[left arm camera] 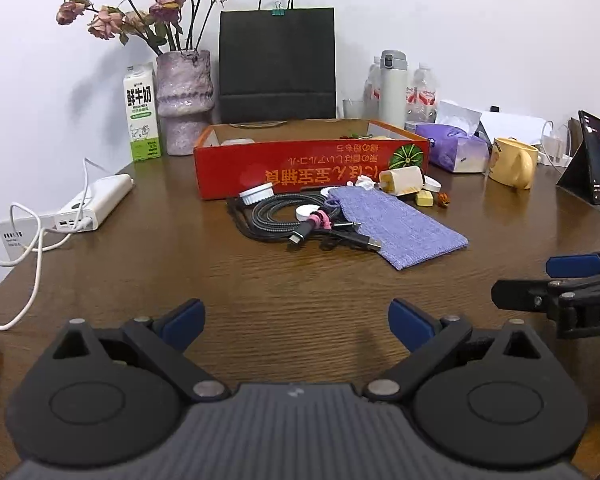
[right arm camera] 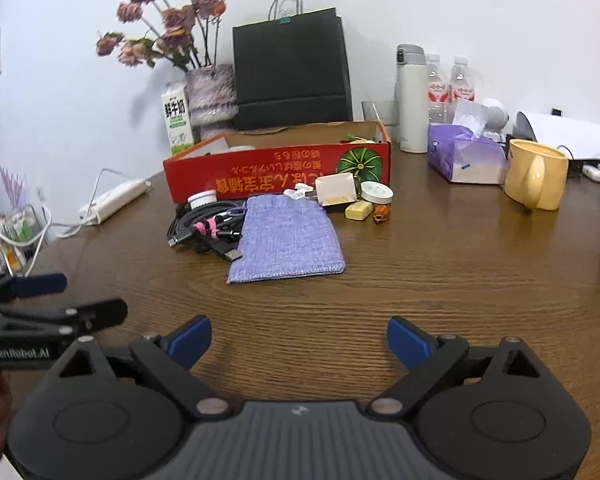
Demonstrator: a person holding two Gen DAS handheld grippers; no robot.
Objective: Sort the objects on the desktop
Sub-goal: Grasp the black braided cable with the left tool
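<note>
Left gripper (left arm camera: 296, 324); tablet (left arm camera: 596, 160) beyond.

"鲜牛奶" and "FRESH MILK" on milk carton (left arm camera: 141, 114), "GenRobot.AI" on left gripper (right arm camera: 92, 298) body

Two black handheld grippers
Left gripper (left arm camera: 296, 322) and right gripper (right arm camera: 299, 339): blue fingertip pads, silver pivot screws, ribbed grey bodies, white lettering.
</note>
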